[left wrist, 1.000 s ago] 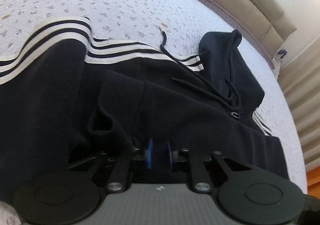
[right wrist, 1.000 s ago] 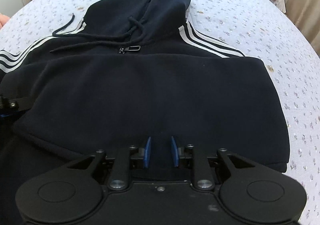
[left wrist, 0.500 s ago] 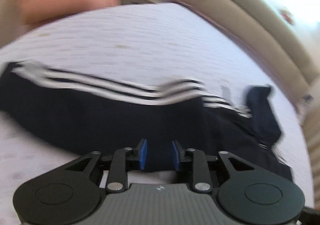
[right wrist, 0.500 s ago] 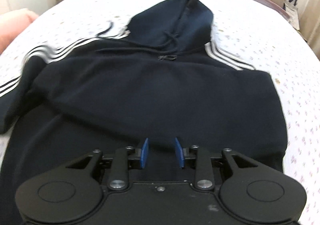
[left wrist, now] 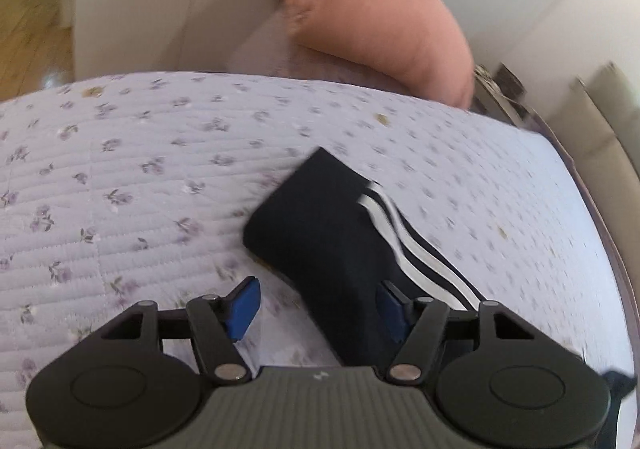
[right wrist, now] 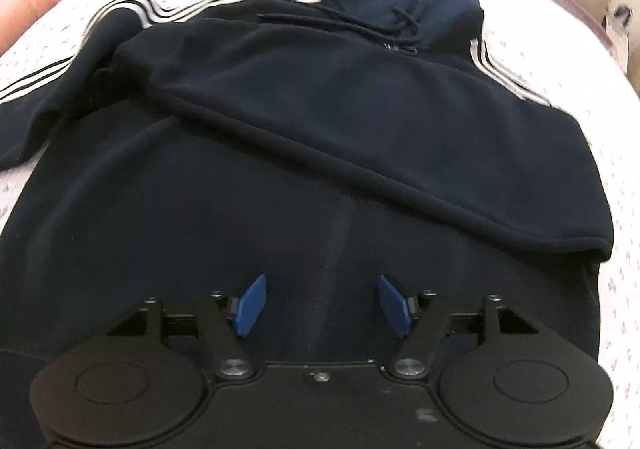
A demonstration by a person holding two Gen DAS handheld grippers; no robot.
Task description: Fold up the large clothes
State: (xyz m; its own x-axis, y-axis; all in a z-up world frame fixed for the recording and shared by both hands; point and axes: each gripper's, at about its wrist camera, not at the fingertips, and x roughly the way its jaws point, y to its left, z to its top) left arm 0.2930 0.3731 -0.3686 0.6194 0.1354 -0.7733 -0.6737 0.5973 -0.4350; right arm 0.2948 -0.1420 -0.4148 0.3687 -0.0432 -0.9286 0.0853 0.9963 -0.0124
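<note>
Dark hoodie (right wrist: 280, 153) lies spread over the middle of the bed (left wrist: 120, 153), hood toward the head end, one side panel already turned over the chest so its ribbed hem runs slantwise across the body. The striped sleeve (left wrist: 332, 233) on the other side reaches out toward the bed's side edge, cuff end flat on the quilt.

Left gripper (left wrist: 316, 303): jaws opening, sleeve cloth passing between the blue pads, one pad close against it, no pinch visible. Right gripper (right wrist: 322, 305): jaws opening above the lower body of the garment, nothing between them.

Risks, as I judge them:
- Sleeve is thick fleece; a bite on the top layer only would leave the underside dragging and skew the fold.
- The turned panel sits loose; tugging the sleeve across could pull it back open.
- Drawcords (right wrist: 360, 23) lie free on the chest and may get trapped in a crease.

Hard to read: the bottom hem is hidden under the right gripper's body; sleeve's junction with the shoulder cut off in the left view; both views motion-smeared. Pink pillow (left wrist: 384, 25) beyond the bed's far edge, blurred.
</note>
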